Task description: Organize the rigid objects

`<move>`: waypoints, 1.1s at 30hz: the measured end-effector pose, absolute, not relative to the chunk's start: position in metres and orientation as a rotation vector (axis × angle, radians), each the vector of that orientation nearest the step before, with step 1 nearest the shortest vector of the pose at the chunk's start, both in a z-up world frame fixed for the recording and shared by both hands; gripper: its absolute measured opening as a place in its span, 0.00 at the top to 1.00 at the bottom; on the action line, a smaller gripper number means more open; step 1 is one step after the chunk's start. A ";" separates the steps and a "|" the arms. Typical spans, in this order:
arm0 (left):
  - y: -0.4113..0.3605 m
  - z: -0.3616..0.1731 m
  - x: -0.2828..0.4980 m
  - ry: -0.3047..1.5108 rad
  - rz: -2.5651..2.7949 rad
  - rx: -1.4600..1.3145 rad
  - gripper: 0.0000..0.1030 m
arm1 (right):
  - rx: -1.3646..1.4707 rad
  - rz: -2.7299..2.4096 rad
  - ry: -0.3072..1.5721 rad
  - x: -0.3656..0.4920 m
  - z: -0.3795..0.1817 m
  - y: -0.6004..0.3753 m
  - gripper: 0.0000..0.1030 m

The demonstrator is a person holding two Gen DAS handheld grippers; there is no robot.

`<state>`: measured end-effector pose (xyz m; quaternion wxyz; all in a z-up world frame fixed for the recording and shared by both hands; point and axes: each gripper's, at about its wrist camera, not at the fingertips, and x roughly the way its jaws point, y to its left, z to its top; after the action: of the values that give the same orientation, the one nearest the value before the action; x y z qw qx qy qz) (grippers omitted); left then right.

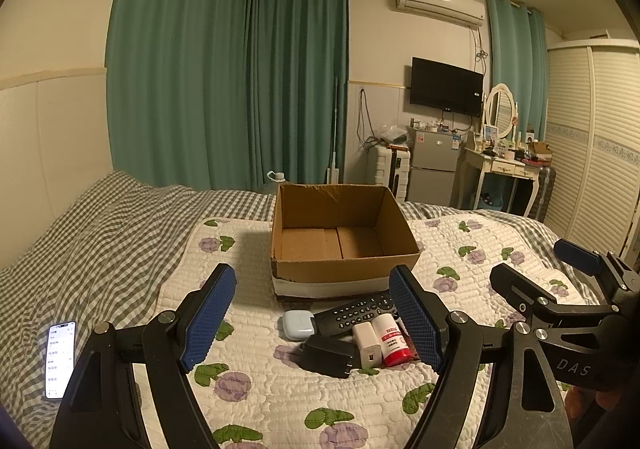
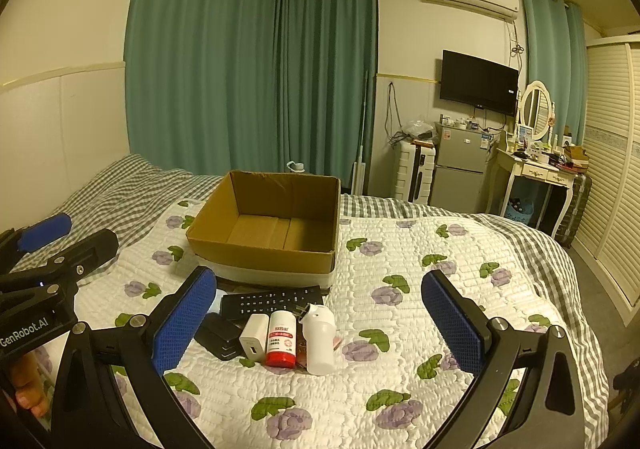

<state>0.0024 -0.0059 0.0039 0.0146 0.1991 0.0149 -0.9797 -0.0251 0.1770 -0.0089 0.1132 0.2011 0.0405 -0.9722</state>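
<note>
**Small objects clustered before an empty carton on the bed**

At the lower left of the left wrist view, a lit phone point(image 1: 61, 359) is seen on the checked sheet. The left tool point(image 1: 316, 319) is held with its blue pads wide apart, nothing between them. At centre, an empty cardboard box point(image 1: 340, 269) is set on the flowered quilt point(image 1: 248, 401). Just in front of it are gathered an earbud case point(image 1: 298, 324), a black remote point(image 1: 354, 311), a black adapter point(image 1: 326, 357), a white charger point(image 1: 367, 343) and a red-capped bottle point(image 1: 394, 341). In the right wrist view a white bottle point(image 2: 319, 341) lies beside them. The right tool point(image 2: 320, 327) is likewise spread apart and empty.
</note>
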 end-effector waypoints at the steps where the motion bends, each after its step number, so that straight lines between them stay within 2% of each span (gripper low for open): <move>1: -0.006 0.004 0.003 0.045 -3.049 0.620 0.20 | 0.590 -2.851 0.119 -0.025 -0.009 0.177 0.00; 16: -0.007 0.001 -0.002 0.054 -3.027 0.616 0.20 | 0.622 -2.808 0.143 -0.033 -0.011 0.177 0.00; 22: -0.011 -0.023 -0.025 0.048 -2.987 0.706 0.20 | 0.713 -2.801 0.208 -0.064 -0.031 0.181 0.01; 28: -0.016 -0.062 -0.054 0.047 -2.927 0.860 0.20 | 0.954 -2.697 0.274 -0.110 -0.090 0.173 0.11; 32: -0.019 -0.088 -0.069 0.032 -2.885 0.954 0.20 | 1.093 -2.618 0.325 -0.133 -0.126 0.168 0.31; 33: -0.019 -0.096 -0.073 0.031 -2.873 0.987 0.20 | 1.122 -2.602 0.312 -0.140 -0.132 0.168 0.34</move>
<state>-0.0734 -0.0190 -0.0961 0.0518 0.3246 0.0101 -0.9444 -0.1399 0.1684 -0.1319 0.1448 0.3895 0.1082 -0.9031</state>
